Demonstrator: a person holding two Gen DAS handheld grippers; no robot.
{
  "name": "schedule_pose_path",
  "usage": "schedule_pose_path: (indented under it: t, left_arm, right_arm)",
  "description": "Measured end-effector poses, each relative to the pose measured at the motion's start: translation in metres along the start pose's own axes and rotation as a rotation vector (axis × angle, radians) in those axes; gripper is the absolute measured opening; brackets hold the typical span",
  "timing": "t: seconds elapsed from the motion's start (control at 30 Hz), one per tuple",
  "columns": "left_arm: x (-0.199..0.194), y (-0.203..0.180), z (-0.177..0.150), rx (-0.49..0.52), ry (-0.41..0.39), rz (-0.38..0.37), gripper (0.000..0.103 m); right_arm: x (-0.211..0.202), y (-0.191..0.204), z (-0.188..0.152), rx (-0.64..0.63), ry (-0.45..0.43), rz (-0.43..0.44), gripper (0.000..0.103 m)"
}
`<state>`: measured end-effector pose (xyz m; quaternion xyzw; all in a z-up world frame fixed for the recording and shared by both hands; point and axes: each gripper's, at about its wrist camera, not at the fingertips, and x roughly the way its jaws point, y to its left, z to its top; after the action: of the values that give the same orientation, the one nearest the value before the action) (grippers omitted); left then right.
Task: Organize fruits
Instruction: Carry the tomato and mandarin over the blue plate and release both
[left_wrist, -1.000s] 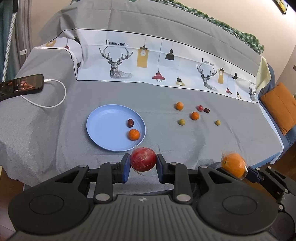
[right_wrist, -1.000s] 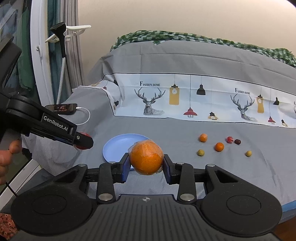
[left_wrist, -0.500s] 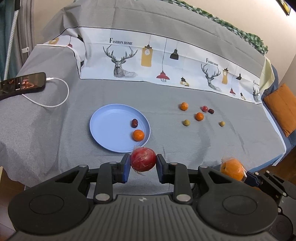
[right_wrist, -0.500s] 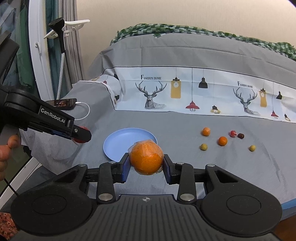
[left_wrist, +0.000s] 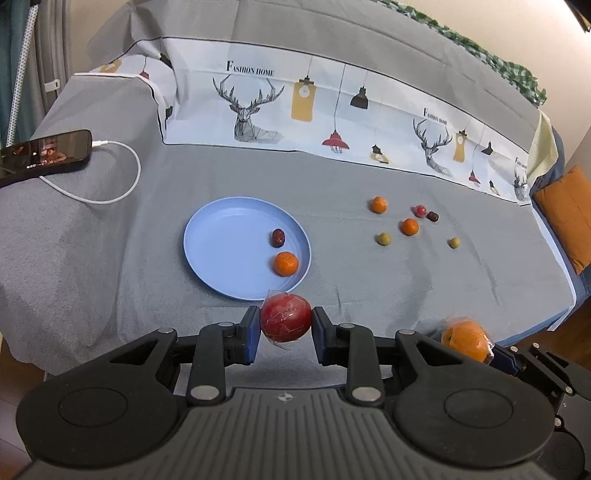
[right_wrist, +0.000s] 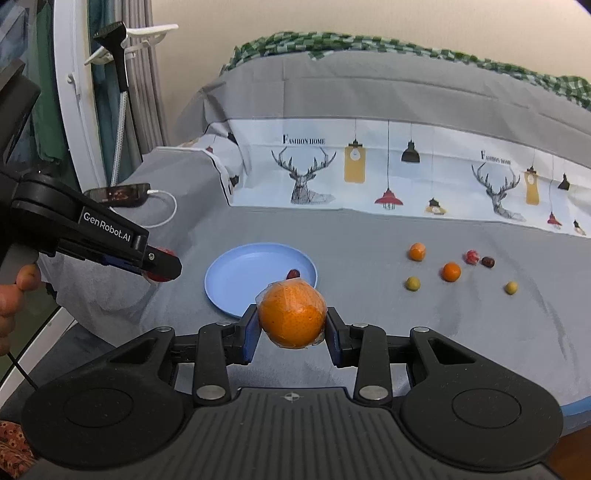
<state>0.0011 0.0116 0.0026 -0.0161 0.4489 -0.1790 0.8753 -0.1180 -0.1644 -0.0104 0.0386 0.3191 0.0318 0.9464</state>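
Grey bed cover (left_wrist: 110, 266) with a deer-print strip (left_wrist: 314, 110). Left wrist view: left tongs (left_wrist: 285, 330) clamp a wrapped red fruit (left_wrist: 285, 322) above the near rim of the blue plate (left_wrist: 221, 251), which holds 1 small orange (left_wrist: 286, 263) and 1 dark date (left_wrist: 278, 237). 6 small fruits (left_wrist: 409, 226) lie scattered to its right; phone (left_wrist: 44, 153) on cable far left.

Right wrist view: right tongs (right_wrist: 291, 326) grip a wrapped orange (right_wrist: 291, 314), hiding part of the plate's near rim.
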Motion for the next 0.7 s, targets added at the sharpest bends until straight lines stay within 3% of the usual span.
schedule_pose_path:
  t: [0.7]
  left_arm:
    - [0.045, 0.025, 0.046, -0.021, 0.0, 0.026, 0.033]
  right_arm:
    - [0.068, -0.001, 0.022, -0.005, 0.073, 0.005, 0.038]
